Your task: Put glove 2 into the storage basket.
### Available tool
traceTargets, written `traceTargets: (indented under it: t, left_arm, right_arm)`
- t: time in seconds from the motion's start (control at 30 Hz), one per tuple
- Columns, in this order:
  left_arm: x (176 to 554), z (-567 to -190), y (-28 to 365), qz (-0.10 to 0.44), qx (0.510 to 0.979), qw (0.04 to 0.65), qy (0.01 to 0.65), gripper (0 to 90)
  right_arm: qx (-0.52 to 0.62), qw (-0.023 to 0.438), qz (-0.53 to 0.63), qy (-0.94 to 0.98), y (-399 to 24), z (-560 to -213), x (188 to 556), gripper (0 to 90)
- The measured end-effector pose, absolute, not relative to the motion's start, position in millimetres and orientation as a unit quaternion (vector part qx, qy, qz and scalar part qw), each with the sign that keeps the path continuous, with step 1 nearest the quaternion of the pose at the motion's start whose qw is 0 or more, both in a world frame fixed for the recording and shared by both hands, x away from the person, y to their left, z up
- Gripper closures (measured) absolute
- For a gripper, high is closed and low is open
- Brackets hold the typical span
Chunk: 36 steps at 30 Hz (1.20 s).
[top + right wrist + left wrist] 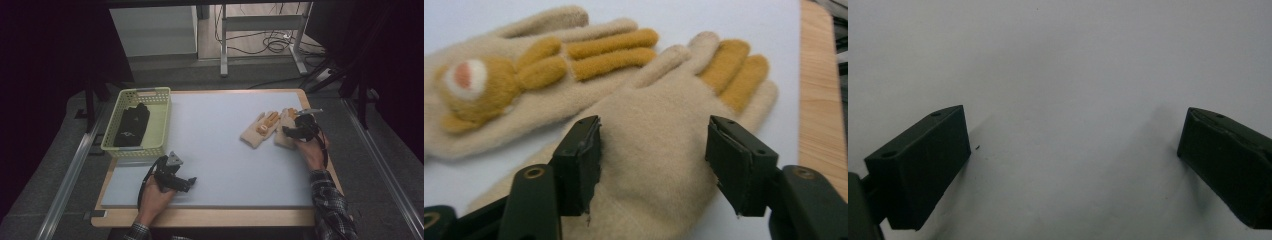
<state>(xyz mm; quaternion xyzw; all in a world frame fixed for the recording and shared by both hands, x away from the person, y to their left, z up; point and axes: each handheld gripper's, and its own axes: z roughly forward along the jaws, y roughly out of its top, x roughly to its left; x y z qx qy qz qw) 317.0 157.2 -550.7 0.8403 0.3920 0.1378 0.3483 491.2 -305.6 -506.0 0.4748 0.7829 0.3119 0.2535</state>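
Beige gloves (270, 129) lie side by side at the right of the counter (220, 150). We hold our right gripper (651, 165) spread wide over the nearer glove (664, 150), not pinching it. Our left gripper (1073, 155), at lower left, rests released on bare counter.

No legible text, label, brand name or number appears in any view. A small pale mark on the black item (131, 126) in the basket (161, 120) at the table's far-left corner is too small to read.
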Motion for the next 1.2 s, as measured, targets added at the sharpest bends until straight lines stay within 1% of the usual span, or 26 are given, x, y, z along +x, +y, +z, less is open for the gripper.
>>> traceTargets:
  t: [0.07,0.1,0.13,0.2,0.27,0.37,0.5,0.63,0.87,1.03,1.2]
  left_arm:
    - [317.0,-550.6,157.3,0.138,0.841,0.348,0.392,0.5]
    - [317.0,-550.7,157.3,0.138,0.840,0.348,0.392,0.5]
    - [317.1,-550.5,157.5,0.138,0.842,0.347,0.391,0.5]
    - [317.1,-550.5,157.5,0.138,0.842,0.347,0.391,0.5]
    - [317.1,-550.5,157.5,0.138,0.842,0.347,0.391,0.5]
    - [317.1,-550.5,157.5,0.138,0.842,0.347,0.391,0.5]
    - [317.2,-550.5,157.5,0.138,0.842,0.347,0.391,0.5]
    - [317.2,-550.5,157.5,0.138,0.842,0.347,0.391,0.5]
    - [317.2,-550.5,157.5,0.138,0.842,0.346,0.391,0.5]
    - [317.2,-550.7,157.3,0.138,0.841,0.348,0.391,0.6]
    - [317.0,-550.8,157.1,0.138,0.840,0.348,0.393,0.5]
  right_arm:
    - [0.475,0.250,0.305,0.787,-305.3,-510.6,495.3,37.3]
    - [0.476,0.245,0.301,0.789,-305.1,-513.1,497.0,39.0]
    - [0.480,0.238,0.301,0.789,-304.8,-515.8,497.9,44.5]
    - [0.494,0.229,0.315,0.778,-306.4,-517.6,497.1,52.7]
    - [0.501,0.231,0.314,0.773,-305.6,-517.3,494.8,58.2]
    - [0.506,0.231,0.312,0.770,-304.9,-516.1,492.3,62.1]
    - [0.507,0.225,0.321,0.767,-307.7,-514.9,488.6,62.7]
    - [0.500,0.230,0.325,0.769,-309.4,-510.0,481.2,62.8]
    - [0.481,0.234,0.345,0.771,-308.7,-489.8,459.4,63.3]
    - [0.461,0.227,0.362,0.778,-301.2,-474.1,441.5,63.5]
    - [0.439,0.215,0.378,0.786,-282.8,-462.2,423.1,63.5]
